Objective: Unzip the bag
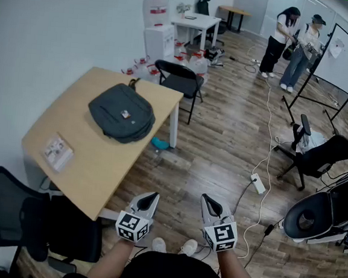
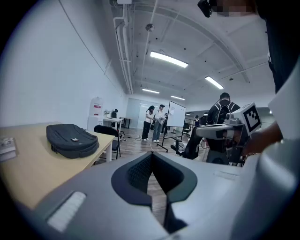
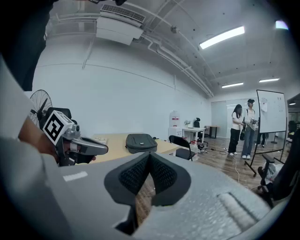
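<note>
A dark grey bag [image 1: 122,112] lies flat and zipped on the wooden table [image 1: 75,157], toward its far end; it also shows in the left gripper view [image 2: 71,139] and in the right gripper view [image 3: 141,142]. My left gripper [image 1: 152,196] and right gripper [image 1: 207,198] hang side by side over the floor, well short of the table and the bag. Both are shut, tips touching, with nothing between them. The left gripper's tips [image 2: 151,154] and the right gripper's tips [image 3: 149,155] meet in their own views.
A booklet [image 1: 58,151] lies on the table's near left. Black chairs stand at the table's far end [image 1: 180,79] and near left [image 1: 27,219]. A power strip [image 1: 258,184] and cables lie on the floor. Two people [image 1: 291,49] stand by a whiteboard [image 1: 344,59].
</note>
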Action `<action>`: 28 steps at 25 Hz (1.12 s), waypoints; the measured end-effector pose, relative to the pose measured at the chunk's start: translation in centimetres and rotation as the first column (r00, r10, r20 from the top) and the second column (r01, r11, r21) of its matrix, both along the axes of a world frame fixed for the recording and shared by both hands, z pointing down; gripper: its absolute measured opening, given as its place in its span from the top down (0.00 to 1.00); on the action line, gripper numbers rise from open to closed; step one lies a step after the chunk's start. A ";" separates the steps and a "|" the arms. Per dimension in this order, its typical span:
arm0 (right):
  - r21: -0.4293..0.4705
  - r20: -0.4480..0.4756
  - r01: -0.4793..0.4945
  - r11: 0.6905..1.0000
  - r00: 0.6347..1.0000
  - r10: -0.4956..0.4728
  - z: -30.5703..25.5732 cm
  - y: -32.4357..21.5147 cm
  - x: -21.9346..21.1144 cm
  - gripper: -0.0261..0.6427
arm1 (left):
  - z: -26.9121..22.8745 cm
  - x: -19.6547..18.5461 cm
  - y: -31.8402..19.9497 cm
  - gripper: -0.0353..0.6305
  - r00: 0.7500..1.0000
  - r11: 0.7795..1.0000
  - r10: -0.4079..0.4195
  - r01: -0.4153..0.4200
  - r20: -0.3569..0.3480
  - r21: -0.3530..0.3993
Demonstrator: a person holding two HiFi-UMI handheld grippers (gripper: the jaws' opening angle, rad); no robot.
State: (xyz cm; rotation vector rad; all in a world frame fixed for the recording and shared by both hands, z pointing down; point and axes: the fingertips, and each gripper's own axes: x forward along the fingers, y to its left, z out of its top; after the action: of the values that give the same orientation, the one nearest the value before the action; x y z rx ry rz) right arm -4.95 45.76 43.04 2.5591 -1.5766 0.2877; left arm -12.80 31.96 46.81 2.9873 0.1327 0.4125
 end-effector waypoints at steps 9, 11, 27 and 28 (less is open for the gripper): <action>0.010 -0.018 -0.005 1.000 1.000 0.006 -0.3 -2.1 -0.8 0.96 | -0.7 -0.3 -1.5 0.92 1.000 0.999 0.023 -0.023 -0.019 0.026; 0.008 -0.018 -0.005 1.000 1.000 0.005 -0.1 -2.6 -1.0 0.96 | -0.7 -0.7 -2.0 0.92 1.000 1.000 0.017 -0.016 -0.023 0.025; 0.062 0.047 0.117 0.991 0.992 -0.120 1.5 -10.0 -1.9 0.96 | 1.8 -3.9 -10.1 0.92 0.993 0.993 -0.114 0.113 0.034 0.041; 0.056 0.049 0.132 0.990 0.990 -0.135 1.7 -10.7 -1.4 0.96 | 2.0 -3.5 -10.6 0.92 0.992 0.992 -0.123 0.122 0.038 0.044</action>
State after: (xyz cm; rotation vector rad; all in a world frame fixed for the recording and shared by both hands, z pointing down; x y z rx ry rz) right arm -6.40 35.11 44.79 2.4885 -1.7885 0.3061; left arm -16.31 21.36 48.79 3.0043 -0.0636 0.4664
